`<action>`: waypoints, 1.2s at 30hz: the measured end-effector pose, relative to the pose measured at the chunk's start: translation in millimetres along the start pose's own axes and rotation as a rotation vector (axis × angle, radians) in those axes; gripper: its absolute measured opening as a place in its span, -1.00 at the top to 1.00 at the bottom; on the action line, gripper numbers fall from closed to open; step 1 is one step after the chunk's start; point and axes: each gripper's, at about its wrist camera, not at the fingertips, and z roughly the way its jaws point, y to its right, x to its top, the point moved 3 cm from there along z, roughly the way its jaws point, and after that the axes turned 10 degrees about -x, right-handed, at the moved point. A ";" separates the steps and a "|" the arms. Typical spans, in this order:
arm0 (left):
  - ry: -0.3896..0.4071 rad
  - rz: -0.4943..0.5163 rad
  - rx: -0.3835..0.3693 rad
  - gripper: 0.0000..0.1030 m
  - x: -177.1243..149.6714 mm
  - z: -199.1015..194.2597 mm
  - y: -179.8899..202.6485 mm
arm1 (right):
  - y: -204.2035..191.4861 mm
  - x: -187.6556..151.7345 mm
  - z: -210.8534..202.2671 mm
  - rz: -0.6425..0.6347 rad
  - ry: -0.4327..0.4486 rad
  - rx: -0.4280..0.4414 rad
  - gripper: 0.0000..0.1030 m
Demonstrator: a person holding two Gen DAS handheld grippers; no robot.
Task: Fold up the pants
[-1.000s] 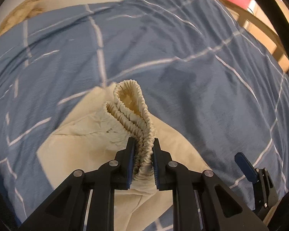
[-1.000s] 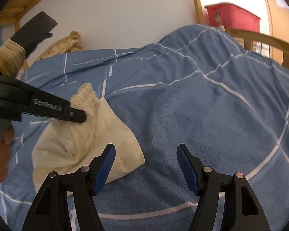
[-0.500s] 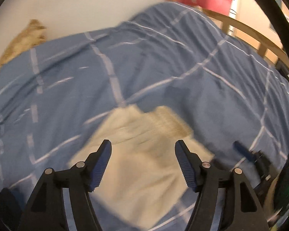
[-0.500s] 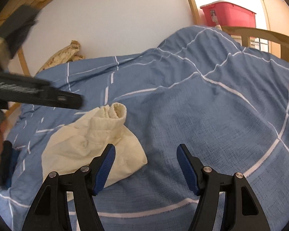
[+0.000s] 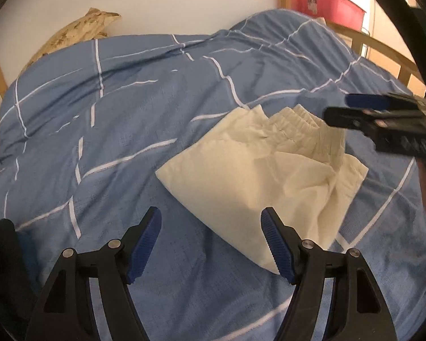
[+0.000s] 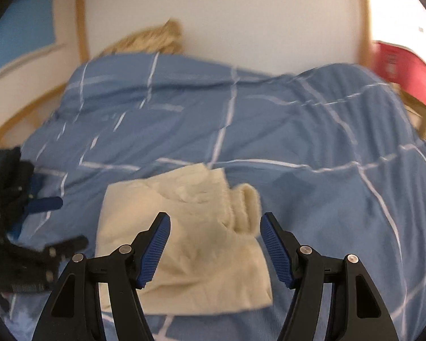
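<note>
Cream pants (image 5: 264,170) lie folded into a compact bundle on the blue checked duvet (image 5: 127,130), the elastic waistband on the far right side. My left gripper (image 5: 211,241) is open and empty, hovering just in front of the bundle's near left edge. My right gripper (image 6: 214,244) is open and empty, directly above the pants (image 6: 190,241). In the left wrist view the right gripper shows side-on at the right edge (image 5: 383,119), over the waistband. In the right wrist view the left gripper is at the far left (image 6: 28,227).
The duvet covers a bed with a wooden frame (image 5: 383,54). A white wall stands behind it, with a tan bundle (image 5: 79,31) at the head. A red storage bin (image 5: 326,2) sits beyond the bed at the right.
My left gripper let go of the waistband, opened and drew back to the left. The pants dropped flat onto the duvet. My right gripper moved left over the bundle.
</note>
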 end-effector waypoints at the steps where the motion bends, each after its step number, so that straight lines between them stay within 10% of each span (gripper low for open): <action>1: 0.002 -0.003 0.006 -0.39 -0.3 0.5 -4.1 | -1.7 3.9 4.2 -0.014 -0.013 0.008 -0.28; 11: 0.006 0.010 0.101 -0.40 25.8 3.1 -62.6 | -0.2 30.7 70.4 0.063 -0.194 0.084 0.03; 31: -0.022 0.036 -0.037 -0.42 46.7 35.2 -79.8 | -1.1 23.4 114.8 0.062 -0.381 0.036 0.04; 36: 0.006 0.000 -0.044 -0.42 28.6 27.1 -63.0 | 3.3 18.9 117.9 0.071 -0.394 0.055 0.71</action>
